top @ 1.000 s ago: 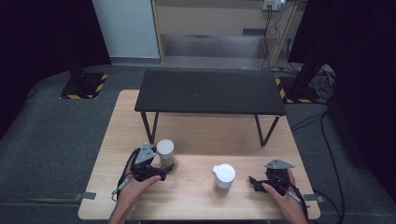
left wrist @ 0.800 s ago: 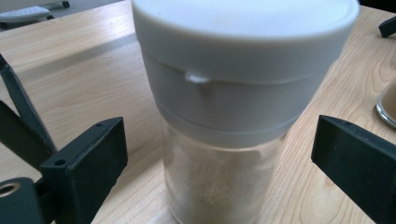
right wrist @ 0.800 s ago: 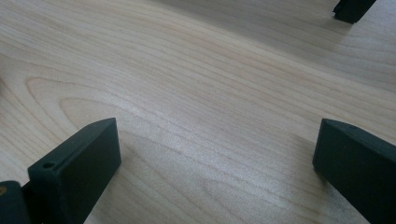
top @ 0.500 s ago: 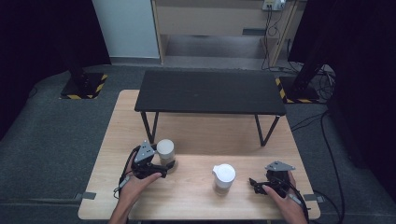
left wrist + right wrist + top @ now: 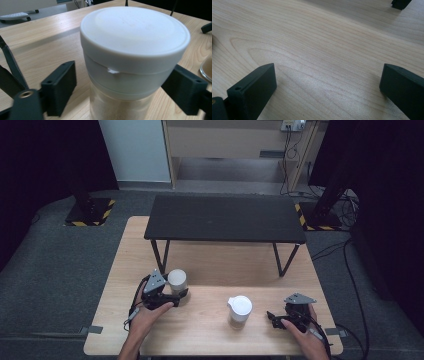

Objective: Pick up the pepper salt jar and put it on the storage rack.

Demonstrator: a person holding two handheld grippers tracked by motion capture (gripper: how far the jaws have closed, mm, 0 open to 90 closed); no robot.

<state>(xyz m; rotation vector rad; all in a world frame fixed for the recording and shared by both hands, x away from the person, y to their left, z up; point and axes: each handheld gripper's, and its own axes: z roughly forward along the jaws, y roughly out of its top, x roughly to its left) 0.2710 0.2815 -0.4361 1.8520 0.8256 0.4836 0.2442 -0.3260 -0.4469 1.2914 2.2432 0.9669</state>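
Note:
A clear jar (image 5: 130,50) with a white lid and pale sandy contents stands upright on the wooden table (image 5: 200,335), left of middle (image 5: 176,279). My left gripper (image 5: 179,295) lies beside it with the jar between its jaws (image 5: 120,92). Those jaws have just been closing. The right pad (image 5: 185,90) is at the jar's side, while the left pad (image 5: 60,85) still stands a little off it. My right gripper (image 5: 272,317) rests near the table's front right, open over bare wood (image 5: 327,85).
A white lidded pitcher (image 5: 240,309) stands between the two grippers, close to the right one. A low black bench (image 5: 225,217) spans the far half of the table, its legs (image 5: 160,255) behind the jar. Dark floor with cables surrounds the table.
The left gripper's jaws have drawn in around the jar. Neither hand has shifted, and the jar and pitcher stand where they were.

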